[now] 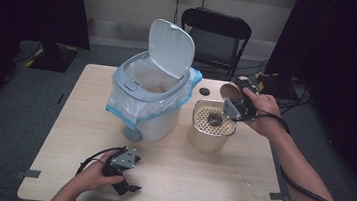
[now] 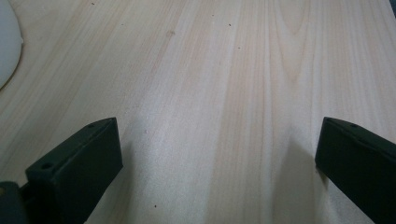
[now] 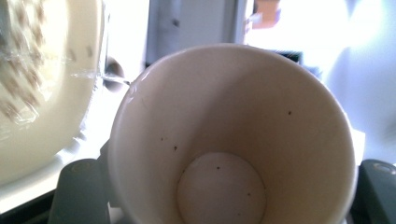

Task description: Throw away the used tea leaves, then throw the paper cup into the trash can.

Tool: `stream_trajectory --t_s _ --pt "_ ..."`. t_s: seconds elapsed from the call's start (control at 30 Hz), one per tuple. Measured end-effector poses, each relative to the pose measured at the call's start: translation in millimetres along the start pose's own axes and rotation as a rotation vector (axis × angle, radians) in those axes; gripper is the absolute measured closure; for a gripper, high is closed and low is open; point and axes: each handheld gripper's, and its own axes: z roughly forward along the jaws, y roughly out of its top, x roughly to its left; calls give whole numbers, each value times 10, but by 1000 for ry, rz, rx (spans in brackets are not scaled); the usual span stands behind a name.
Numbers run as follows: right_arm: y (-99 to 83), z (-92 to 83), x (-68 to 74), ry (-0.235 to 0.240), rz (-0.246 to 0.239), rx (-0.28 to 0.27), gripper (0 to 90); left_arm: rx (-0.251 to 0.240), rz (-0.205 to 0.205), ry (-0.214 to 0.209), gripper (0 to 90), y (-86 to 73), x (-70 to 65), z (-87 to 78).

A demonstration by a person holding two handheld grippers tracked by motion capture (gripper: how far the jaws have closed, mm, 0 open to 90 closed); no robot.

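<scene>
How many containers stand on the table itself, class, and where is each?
2. The lidded bin, lined with a bag, stands left of centre with its lid up. The round strainer pot stands to its right. A paper cup is held in the right gripper, off the table.

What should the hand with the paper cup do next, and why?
Probably carry the paper cup over to the open bin and drop it in. The right gripper holds the cup tipped beside the strainer pot, the cup looks empty apart from a few specks, and the bin's lid stands up.
</scene>
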Motion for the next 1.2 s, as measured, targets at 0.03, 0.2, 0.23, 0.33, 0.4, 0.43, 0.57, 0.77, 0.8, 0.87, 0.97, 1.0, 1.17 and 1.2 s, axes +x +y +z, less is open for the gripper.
stream_trajectory --t_s 0.03,0.2,0.23,0.33,0.4,0.43,0.57,0.77,0.8,0.87,0.97,1.0,1.17,1.2 --pt "-41 1 -41 36 107 -16 277 0 0 0 0 0 0 0" --pt "-174 38 -155 209 434 -65 275 0 0 0 0 0 0 0" --pt "-211 61 -182 277 522 -81 276 0 1 0 0 0 0 0" --pt "-257 81 -203 319 625 -99 275 -1 1 1 0 0 0 -1" --pt "-285 87 -217 347 701 -114 275 0 1 0 0 0 0 0" --pt "-301 96 -230 361 735 -124 275 -1 1 0 0 0 0 0" --pt "-334 111 -255 415 838 -151 275 0 1 1 0 0 0 -1" --pt "-352 112 -292 476 925 -185 273 0 2 -2 0 0 1 1" --pt "-346 108 -296 479 925 -185 273 0 0 1 0 0 0 0" --pt "-341 101 -303 495 937 -196 272 0 1 1 0 0 0 0" --pt "-323 86 -307 514 934 -196 271 0 0 1 0 0 0 0" --pt "-316 83 -307 517 935 -193 271 0 0 0 0 0 0 0" --pt "-278 51 -323 556 969 -217 271 0 0 0 0 0 0 0" --pt "-270 47 -328 558 968 -217 271 0 0 0 0 0 0 0"
